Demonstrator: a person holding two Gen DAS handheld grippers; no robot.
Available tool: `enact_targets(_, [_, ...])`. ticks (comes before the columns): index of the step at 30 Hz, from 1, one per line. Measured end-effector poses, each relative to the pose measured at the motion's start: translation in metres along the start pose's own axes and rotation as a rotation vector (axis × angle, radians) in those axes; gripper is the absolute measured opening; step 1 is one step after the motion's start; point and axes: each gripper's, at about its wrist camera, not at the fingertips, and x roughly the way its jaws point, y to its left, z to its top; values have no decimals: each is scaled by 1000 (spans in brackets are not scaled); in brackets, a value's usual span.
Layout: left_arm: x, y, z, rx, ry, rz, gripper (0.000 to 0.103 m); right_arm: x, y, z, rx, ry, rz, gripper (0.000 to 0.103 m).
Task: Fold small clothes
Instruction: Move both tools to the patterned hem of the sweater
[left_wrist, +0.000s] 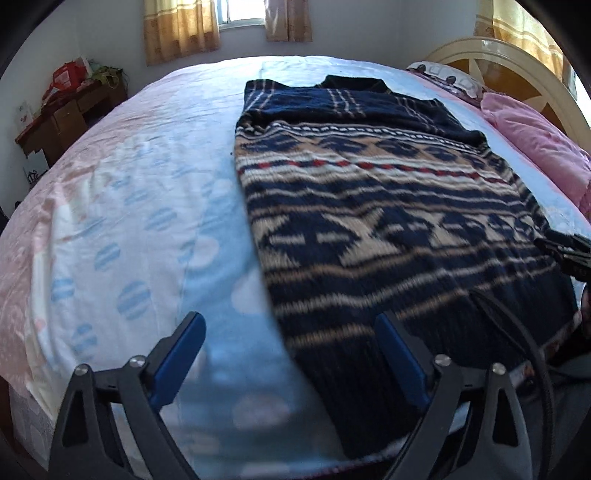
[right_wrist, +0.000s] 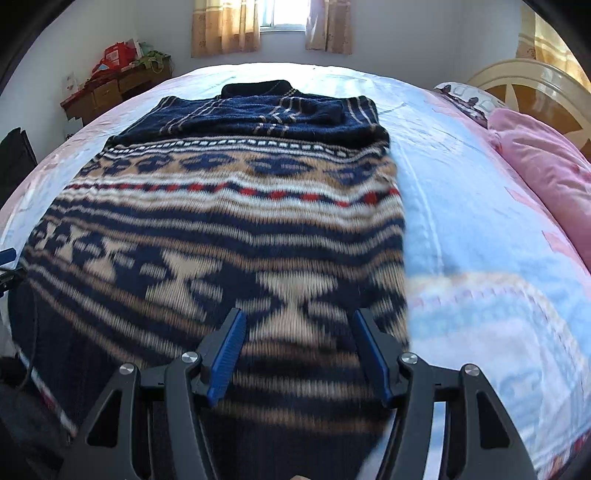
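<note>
Both grippers hang over the bed with nothing between their blue pads: the left gripper spread wide across the sweater's left edge, the right gripper about half open above its lower part. That patterned navy sweater lies flat, sleeves folded in, on a pale blue and pink bedsheet. Beyond it are a pink pillow, a cream headboard, a cluttered wooden desk and a curtained window.
</note>
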Motion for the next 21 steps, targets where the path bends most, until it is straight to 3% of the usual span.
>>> enact_targets(5, [-5, 4, -7, -45, 32, -56, 86, -21, -8, -27, 12, -4, -8, 61])
enact_targets(12, [-14, -6, -14, -7, 41, -100, 68, -41, -24, -55, 82, 24, 15, 61])
enact_targets(18, [-20, -12, -23, 21, 60, -160, 68, -52, -38, -69, 165, 31, 83, 61])
enact_targets(19, [-19, -13, -24, 22, 69, -168, 68, -52, -39, -70, 175, 27, 98, 60])
enact_targets(21, [-14, -15, -27, 22, 97, -193, 68, -53, -39, -71, 184, 22, 109, 48])
